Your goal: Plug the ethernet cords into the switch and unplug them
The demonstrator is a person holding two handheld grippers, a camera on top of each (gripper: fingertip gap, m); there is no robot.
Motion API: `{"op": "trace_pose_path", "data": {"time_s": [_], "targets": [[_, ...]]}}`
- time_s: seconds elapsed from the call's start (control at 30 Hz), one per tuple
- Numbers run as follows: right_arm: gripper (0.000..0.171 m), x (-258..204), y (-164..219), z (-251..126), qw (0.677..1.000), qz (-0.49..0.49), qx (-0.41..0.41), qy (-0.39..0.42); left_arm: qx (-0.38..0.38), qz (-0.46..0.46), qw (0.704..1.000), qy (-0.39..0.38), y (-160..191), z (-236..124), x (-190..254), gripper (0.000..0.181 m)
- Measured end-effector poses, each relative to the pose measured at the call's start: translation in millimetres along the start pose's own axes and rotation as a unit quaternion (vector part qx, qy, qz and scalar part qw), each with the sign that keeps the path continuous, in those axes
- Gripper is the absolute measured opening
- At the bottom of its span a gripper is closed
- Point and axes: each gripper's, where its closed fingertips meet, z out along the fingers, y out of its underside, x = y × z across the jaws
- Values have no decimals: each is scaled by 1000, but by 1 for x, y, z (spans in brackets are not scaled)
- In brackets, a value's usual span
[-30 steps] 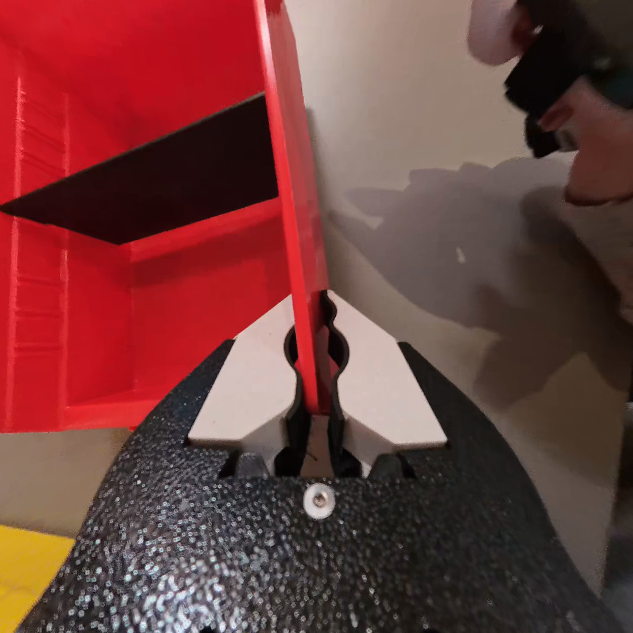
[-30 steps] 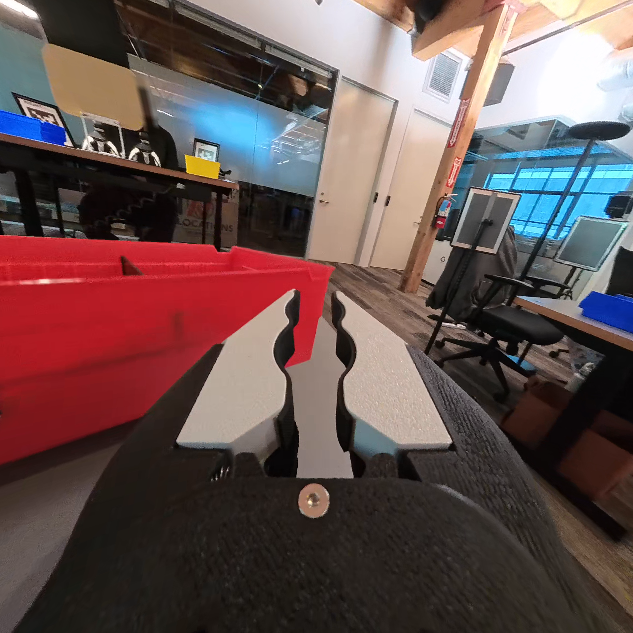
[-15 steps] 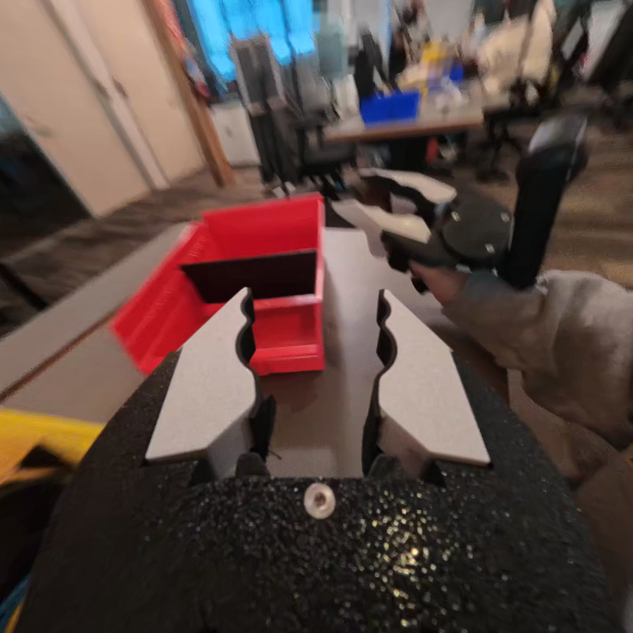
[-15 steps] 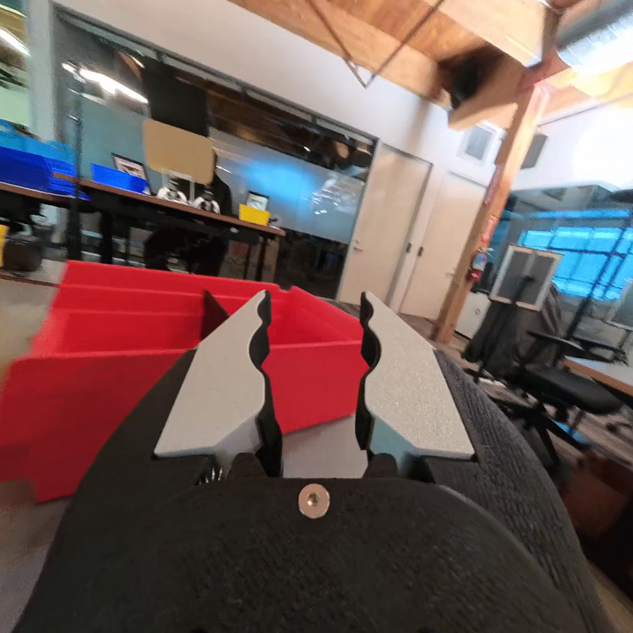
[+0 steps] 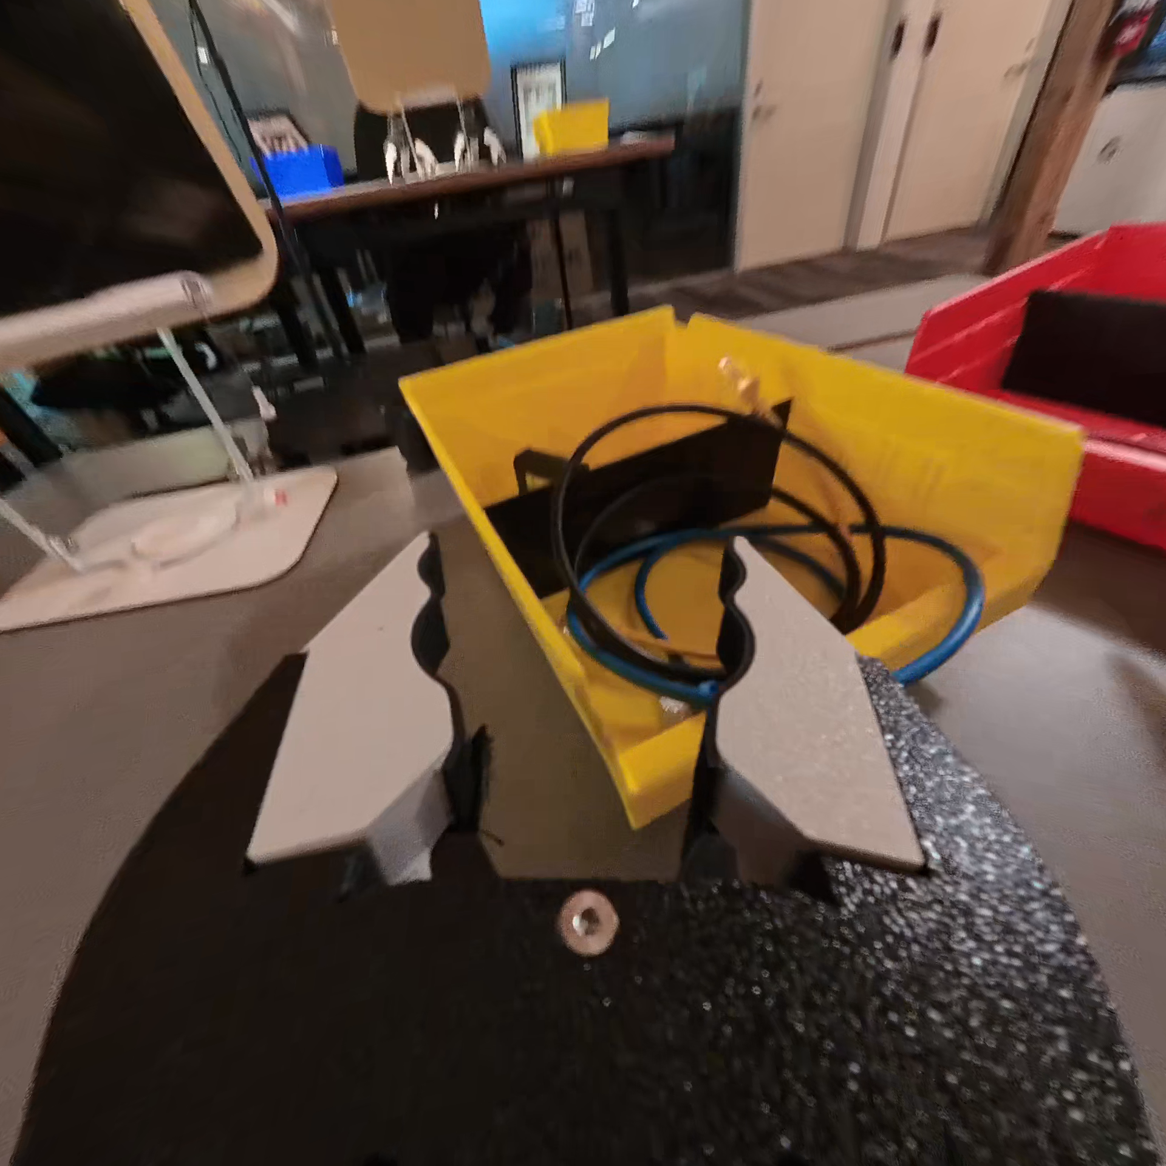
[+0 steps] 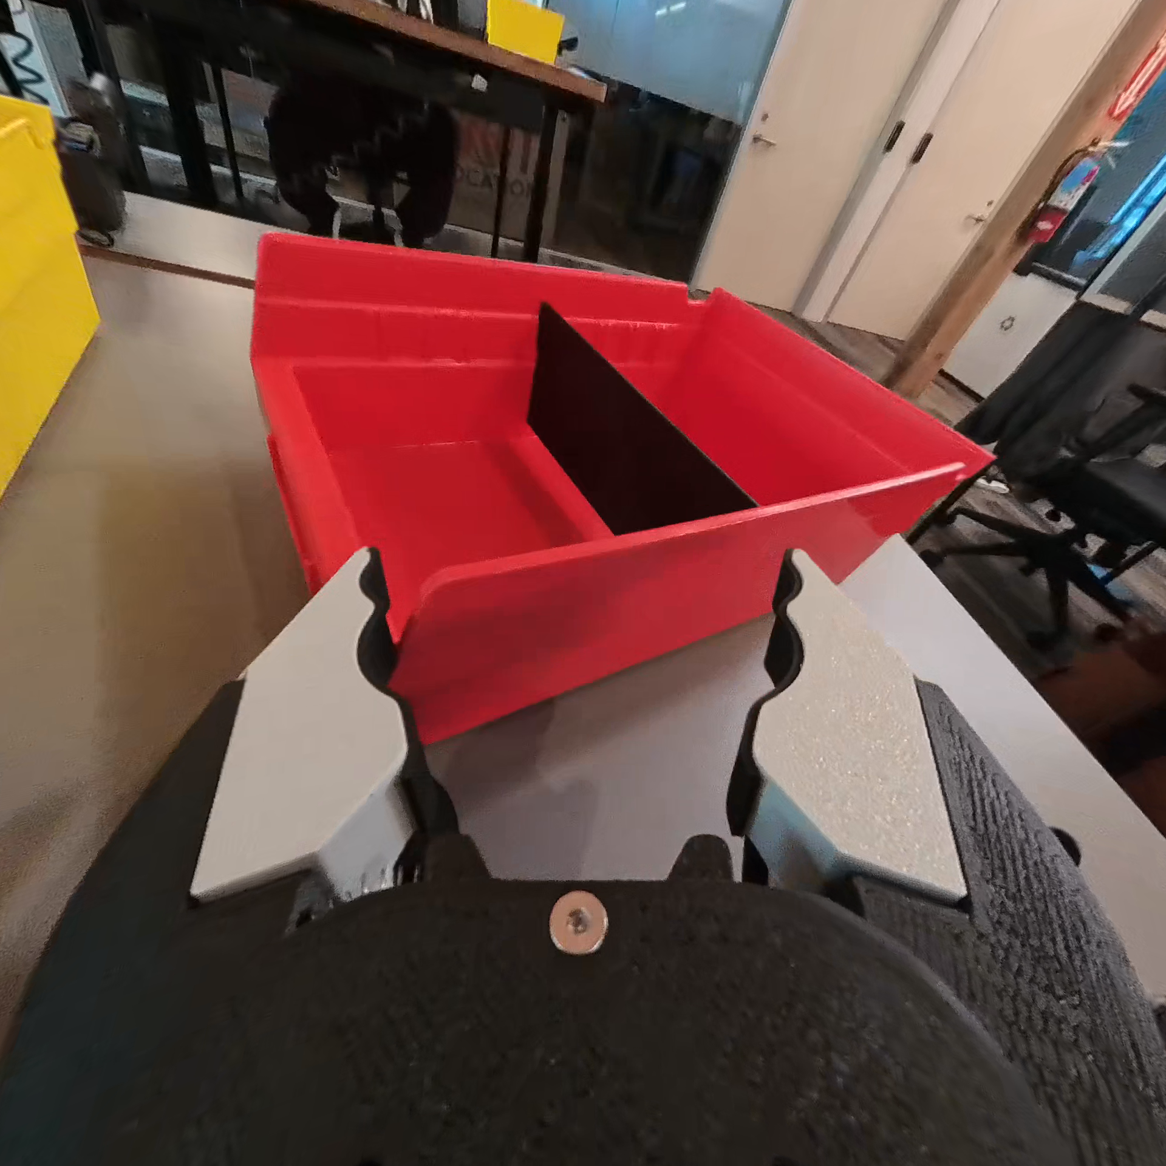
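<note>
cords [image 5: 719,568] coiled in yellow bin [image 5: 946,479].

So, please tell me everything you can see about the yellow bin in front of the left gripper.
The yellow bin looks like smooth plastic, open on top, with a lower front lip. It stands upright on the brown table, left of the red bin. A black divider crosses its inside. Coiled black cord and blue cord lie in it; the blue loop hangs over the front lip.
</note>
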Motion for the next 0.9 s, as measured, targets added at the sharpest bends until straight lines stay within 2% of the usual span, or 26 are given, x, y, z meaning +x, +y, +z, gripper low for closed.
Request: {"op": "trace_pose_path", "data": {"time_s": [0.13, 0.23, 0.3, 0.37, 0.4, 0.5, 0.63, 0.9], "targets": [[112, 21, 8, -4, 1000, 0, -26, 3, -54, -16, 998, -1, 28, 11, -9, 82], [98, 52, 19, -12, 999, 6, -41, 23, -85, -25, 996, 12, 43, 12, -15, 68], [74, 74, 27, -16, 998, 5, -43, 35, -99, -47, 993, 40, 51, 12, -14, 61], [37, 94, 33, -18, 998, 8, -38, 41, -99, -65, 991, 63, 51, 12, -12, 41], [30, 104, 35, -18, 998, 17, -34, 50, -98, -59, 991, 68, 51, 12, -12, 26], [17, 127, 38, -15, 997, 34, -27, 60, -98, -29, 994, 28, 53, 10, -32, 13], [6, 138, 40, -9, 999, 15, -17, 46, -100, -12, 995, -1, 57, 5, -58, 4], [6, 143, 41, -7, 1000, -11, -3, 15, -102, -9, 994, -35, 65, -21, -103, 4]]}}
